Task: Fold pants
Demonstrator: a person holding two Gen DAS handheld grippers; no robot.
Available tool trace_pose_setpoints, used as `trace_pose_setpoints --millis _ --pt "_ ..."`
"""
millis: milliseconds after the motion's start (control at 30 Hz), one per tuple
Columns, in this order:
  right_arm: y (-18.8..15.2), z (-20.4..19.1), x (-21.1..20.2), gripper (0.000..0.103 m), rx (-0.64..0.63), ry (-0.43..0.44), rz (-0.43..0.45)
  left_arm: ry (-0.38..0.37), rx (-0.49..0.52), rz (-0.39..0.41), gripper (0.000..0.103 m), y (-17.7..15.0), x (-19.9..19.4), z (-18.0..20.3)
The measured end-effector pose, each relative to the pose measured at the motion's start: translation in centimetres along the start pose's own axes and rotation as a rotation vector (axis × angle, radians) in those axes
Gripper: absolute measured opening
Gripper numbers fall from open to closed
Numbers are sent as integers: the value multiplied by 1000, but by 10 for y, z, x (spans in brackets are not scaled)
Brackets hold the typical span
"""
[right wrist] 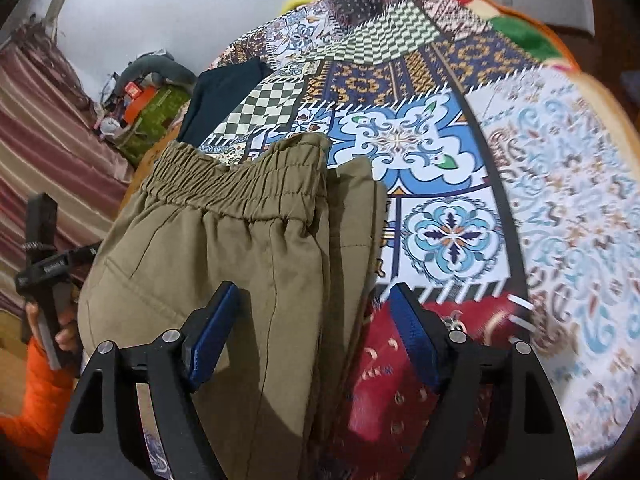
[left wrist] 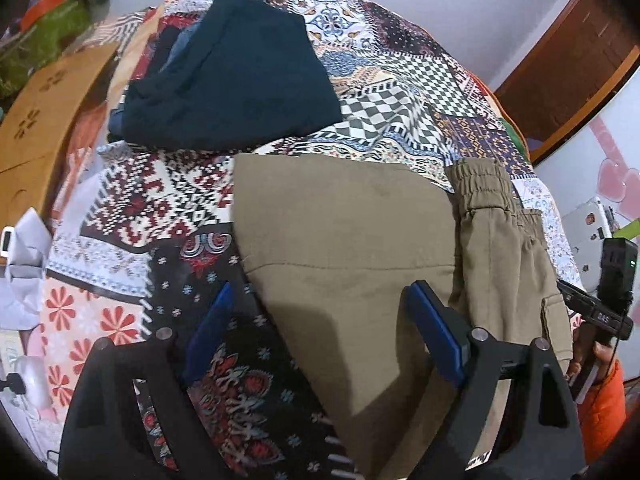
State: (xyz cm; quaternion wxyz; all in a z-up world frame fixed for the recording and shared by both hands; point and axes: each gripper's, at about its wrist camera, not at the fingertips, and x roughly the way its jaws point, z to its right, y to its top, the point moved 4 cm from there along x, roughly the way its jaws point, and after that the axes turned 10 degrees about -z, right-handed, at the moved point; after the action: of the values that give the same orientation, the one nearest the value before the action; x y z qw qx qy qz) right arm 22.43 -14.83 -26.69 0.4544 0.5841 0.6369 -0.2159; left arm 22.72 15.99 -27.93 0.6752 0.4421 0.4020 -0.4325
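Olive-khaki pants (left wrist: 352, 240) lie folded on a patchwork bedspread (left wrist: 168, 192), elastic waistband (left wrist: 480, 184) at the right. In the right wrist view the pants (right wrist: 224, 248) fill the lower left, waistband (right wrist: 240, 176) toward the far side. My left gripper (left wrist: 320, 300) is open just above the folded leg part, blue pads spread wide. My right gripper (right wrist: 312, 300) is open above the right edge of the pants, holding nothing. The other gripper shows at the right edge of the left view (left wrist: 608, 304) and the left edge of the right view (right wrist: 44, 248).
A pile of folded dark navy clothes (left wrist: 232, 80) lies on the bedspread beyond the khaki pants; it also shows in the right wrist view (right wrist: 220, 96). A wooden headboard (left wrist: 52, 120) runs along the left. Boxes and clutter (right wrist: 148, 108) stand by the wall.
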Motion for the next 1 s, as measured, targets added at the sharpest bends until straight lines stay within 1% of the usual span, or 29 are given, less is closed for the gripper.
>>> trace_pose_setpoints --millis 33,67,133,167,233,267,300,333,367,400,433,467,500,533,633,833,1000 --pt "1 0 2 73 -1 11 2 -4 4 3 86 0 1 2" --pt "1 0 3 71 -10 13 3 -13 11 4 82 0 1 4" --pt "3 -3 5 62 -35 13 1 -29 18 7 76 1 2 8" --pt "4 -3 5 60 -37 13 -1 -40 21 8 70 1 3 10" --pt "6 -3 6 50 -37 19 -3 -34 21 17 65 2 2 11" --pt "6 -1 6 47 -35 26 -5 -28 23 24 58 2 1 13" --pt "7 -1 6 40 -33 28 -4 -15 20 33 50 2 -1 13" --pt "7 -2 6 34 -32 33 -2 -16 20 39 43 1 -3 13" --pt "7 -3 5 32 -34 32 2 -33 20 40 34 1 -5 15" --pt "8 -5 4 26 -40 24 7 -39 18 42 26 1 -7 15" --pt "8 -6 4 21 -44 20 12 -33 19 49 22 1 -9 16" --pt "9 -8 3 20 -48 14 18 -12 33 57 17 1 -11 19" --pt "9 -10 2 17 -53 8 23 -4 40 59 14 1 -13 20" --pt "9 -12 -1 15 -64 -2 31 7 48 61 13 1 -14 21" --pt "12 -17 -8 13 -84 -21 56 28 61 79 10 1 -21 25" --pt "25 -32 -26 12 -120 -28 112 30 76 134 8 5 -44 31" --pt "41 -59 -39 12 -201 -48 162 59 87 191 7 12 -68 29"
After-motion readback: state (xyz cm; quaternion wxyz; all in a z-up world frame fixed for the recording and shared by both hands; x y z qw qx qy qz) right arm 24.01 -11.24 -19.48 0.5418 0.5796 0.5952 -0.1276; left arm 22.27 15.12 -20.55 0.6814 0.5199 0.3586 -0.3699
